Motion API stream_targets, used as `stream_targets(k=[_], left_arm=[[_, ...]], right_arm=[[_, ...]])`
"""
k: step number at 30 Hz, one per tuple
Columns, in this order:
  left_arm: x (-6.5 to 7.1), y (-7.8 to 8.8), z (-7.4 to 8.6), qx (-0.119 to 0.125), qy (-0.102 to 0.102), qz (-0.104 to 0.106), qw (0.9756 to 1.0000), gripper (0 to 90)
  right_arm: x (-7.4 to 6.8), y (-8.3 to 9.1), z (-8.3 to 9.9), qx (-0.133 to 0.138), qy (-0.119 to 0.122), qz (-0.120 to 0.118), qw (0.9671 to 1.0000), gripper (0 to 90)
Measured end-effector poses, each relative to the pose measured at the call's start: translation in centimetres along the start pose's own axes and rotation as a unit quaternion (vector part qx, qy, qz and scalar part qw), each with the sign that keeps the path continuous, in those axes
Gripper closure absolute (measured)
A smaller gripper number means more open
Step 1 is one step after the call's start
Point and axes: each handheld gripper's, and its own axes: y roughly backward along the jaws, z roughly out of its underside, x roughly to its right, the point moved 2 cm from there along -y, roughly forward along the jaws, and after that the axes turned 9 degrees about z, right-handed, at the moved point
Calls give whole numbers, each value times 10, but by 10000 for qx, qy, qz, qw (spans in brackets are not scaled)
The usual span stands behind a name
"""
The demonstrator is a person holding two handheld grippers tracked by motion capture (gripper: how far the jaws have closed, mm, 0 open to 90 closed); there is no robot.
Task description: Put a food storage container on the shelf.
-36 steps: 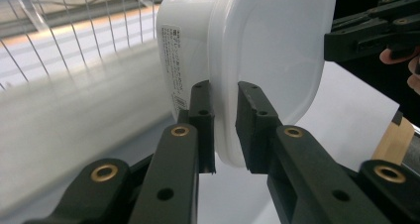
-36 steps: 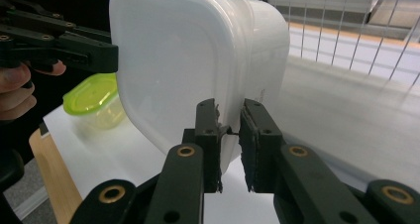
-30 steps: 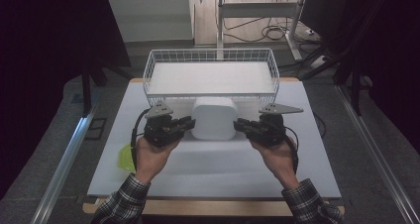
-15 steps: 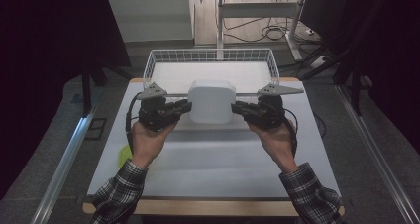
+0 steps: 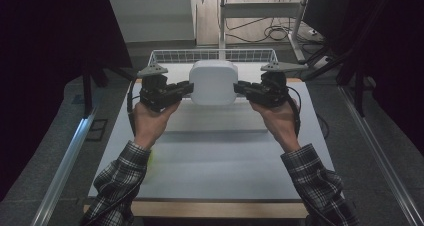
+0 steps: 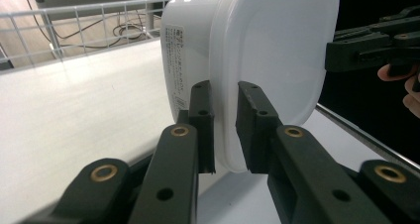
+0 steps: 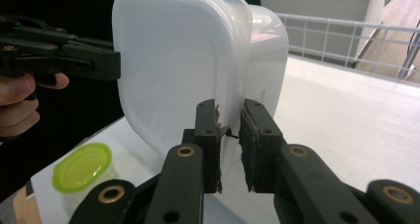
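White plastic lidded container [image 5: 213, 82] was held off the counter [image 5: 210, 161], in front of the wire basket [image 5: 175, 56], left gripper [image 5: 184, 88] and right gripper [image 5: 241, 89] fingers clamped on opposite lid rims, presumably to keep it level.
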Motion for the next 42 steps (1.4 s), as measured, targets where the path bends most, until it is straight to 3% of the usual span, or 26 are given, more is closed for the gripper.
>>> stream_targets(k=[9, 16, 19, 27, 31, 42], left_arm=[[-16, -13, -15, 28, 174, 1, 9998, 782], [-26, -27, -12, -48, 254, 16, 9997, 767], [-28, -29, -11, 53, 309, 37, 9995, 760], [-28, -32, -13, 181, 202, 149, 9995, 662], [-31, -33, -13, 252, 245, 219, 9991, 637], [-38, -44, -13, 262, 221, 98, 9994, 570]], right_arm=[[12, -14, -20, -39, -89, 121, 9999, 781], [23, -24, -18, -116, -241, 136, 9995, 776], [24, -26, -18, -78, -261, 142, 9995, 776], [29, -32, -15, -48, -406, 69, 9991, 720], [32, -36, -14, -15, -484, 7, 9988, 684], [33, -47, -15, -57, -442, 127, 9989, 617]])
